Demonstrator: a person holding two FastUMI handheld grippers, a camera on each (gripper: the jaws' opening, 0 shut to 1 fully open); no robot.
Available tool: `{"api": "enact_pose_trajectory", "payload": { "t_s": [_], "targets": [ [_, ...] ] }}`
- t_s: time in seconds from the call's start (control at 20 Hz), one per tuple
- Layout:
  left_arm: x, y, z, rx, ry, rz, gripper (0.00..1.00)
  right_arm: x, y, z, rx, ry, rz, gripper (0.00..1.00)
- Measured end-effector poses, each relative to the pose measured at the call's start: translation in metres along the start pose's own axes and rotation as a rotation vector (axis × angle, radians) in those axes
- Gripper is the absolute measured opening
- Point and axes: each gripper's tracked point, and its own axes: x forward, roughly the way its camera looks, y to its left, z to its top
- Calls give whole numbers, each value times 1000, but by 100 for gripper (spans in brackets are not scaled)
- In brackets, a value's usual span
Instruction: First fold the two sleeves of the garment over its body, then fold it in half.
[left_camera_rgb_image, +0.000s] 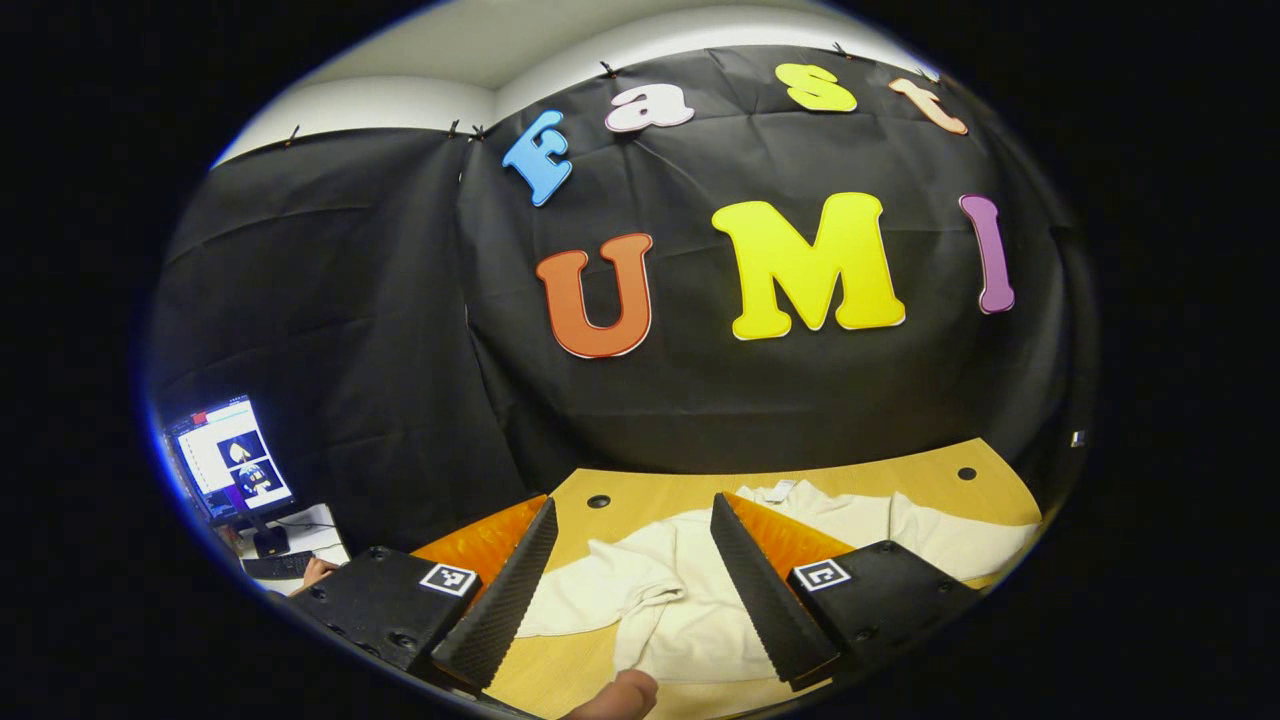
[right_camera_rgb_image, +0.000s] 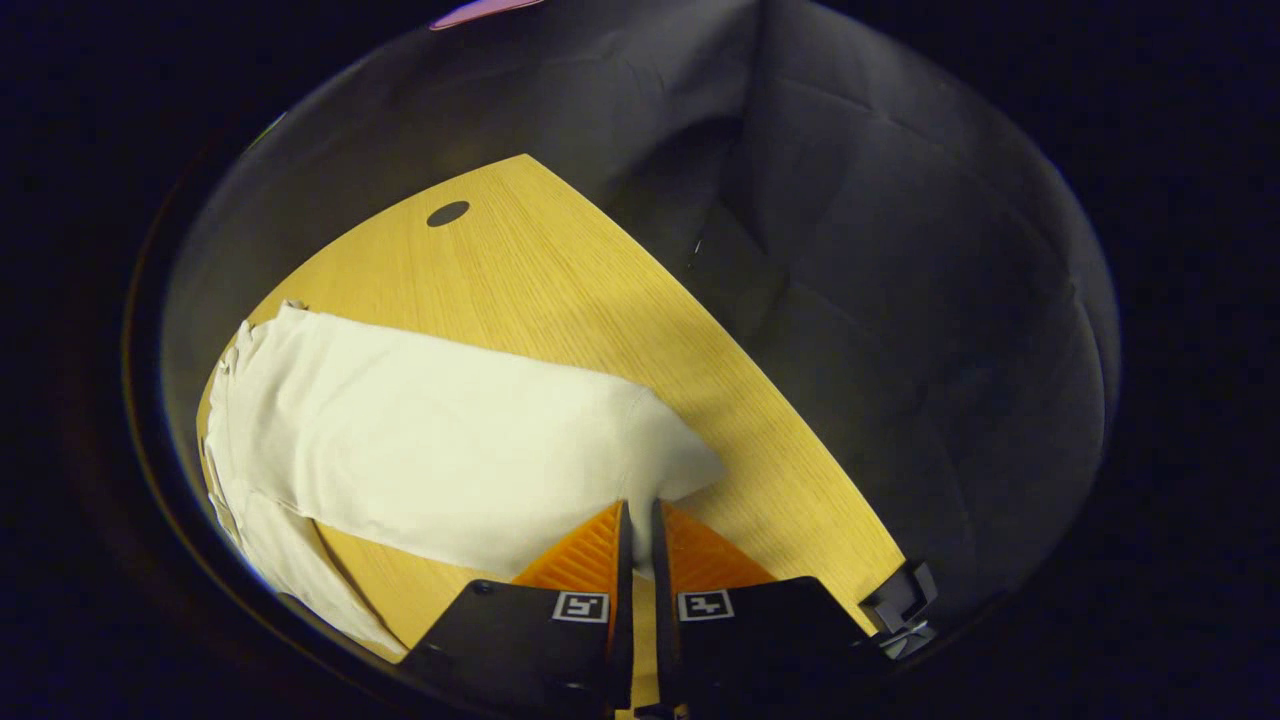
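Pinching one sleeve (right_camera_rgb_image: 440, 440) cuff near table (right_camera_rgb_image: 560, 270) edge, right gripper (right_camera_rgb_image: 640, 530) is clamped narrow. Left gripper (left_camera_rgb_image: 640, 570) wide apart above 1 garment (left_camera_rgb_image: 690, 600), holding nothing.

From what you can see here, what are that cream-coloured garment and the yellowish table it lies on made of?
The cream-coloured garment looks like soft, matte knit cloth, perhaps cotton fleece: it drapes and creases, with a seamed cuff by the right gripper. The yellowish table looks like light wood or wood-look laminate, smooth, with fine straight grain lines.
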Motion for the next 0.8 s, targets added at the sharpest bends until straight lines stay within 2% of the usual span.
{"api": "enact_pose_trajectory", "payload": {
  "t_s": [0.1, 0.15, 0.2, 0.4, 0.5, 0.65, 0.8],
  "targets": [
    [1, 4, -12, 6, 20, -22, 99, -3, -4, 3, 2, -25, -16, 11],
    [2, 9, -17, 14, 25, -25, 98, -19, -6, 5, 7, -24, -32, 11],
    [1, 12, -22, 22, 32, -31, 99, -11, 0, 0, 7, -24, -26, 0],
    [4, 27, -38, 30, 37, -53, 99, -37, 7, 7, -1, -67, -26, 0],
    [5, 30, -39, -6, 28, -87, 99, -54, 13, 15, -1, -96, -35, 1],
    [8, 37, -43, -78, 15, -123, 99, -87, 37, 29, -17, -135, -16, 0],
    [14, 46, -48, -103, 1, -158, 99, -123, 80, 52, -43, -197, 20, 1]
  ]
}}
